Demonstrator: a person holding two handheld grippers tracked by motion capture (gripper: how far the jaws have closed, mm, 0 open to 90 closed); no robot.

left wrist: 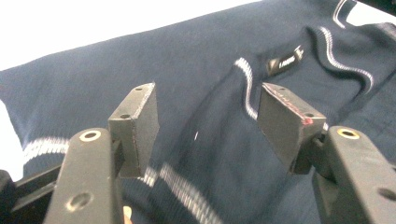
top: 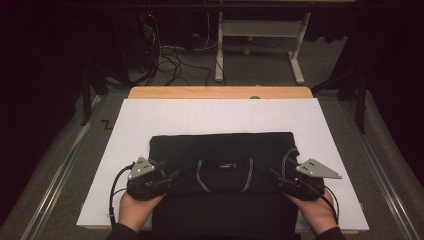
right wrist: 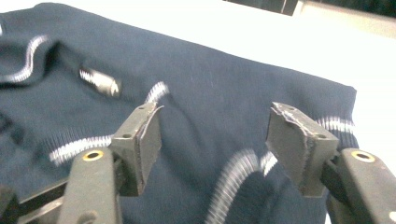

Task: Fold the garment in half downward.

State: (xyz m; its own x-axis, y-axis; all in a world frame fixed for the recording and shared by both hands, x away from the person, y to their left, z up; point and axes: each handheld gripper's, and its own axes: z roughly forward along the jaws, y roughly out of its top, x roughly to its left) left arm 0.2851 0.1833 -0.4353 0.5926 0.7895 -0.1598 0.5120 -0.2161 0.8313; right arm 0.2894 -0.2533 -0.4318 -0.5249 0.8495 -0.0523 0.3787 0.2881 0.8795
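On the wooden bench (top: 220,92) we see a big white sheet (top: 220,115) that covers most of the top. A dark navy knit sweater with thin white stripes (top: 222,150) lies flat on the middle of the sheet, and its near edge reaches the side where the person sits. A small label (left wrist: 285,60) sits near the neck of the sweater.

We see a hand on each side, near the front corners. Our left claw (top: 170,176) points in at the left side of the sweater. From its own view, its two black jaws stand wide apart over the cloth and hold nothing. Our right claw (top: 276,176) points in at the right side. Its jaws are also wide apart above the sweater, gripping nothing.
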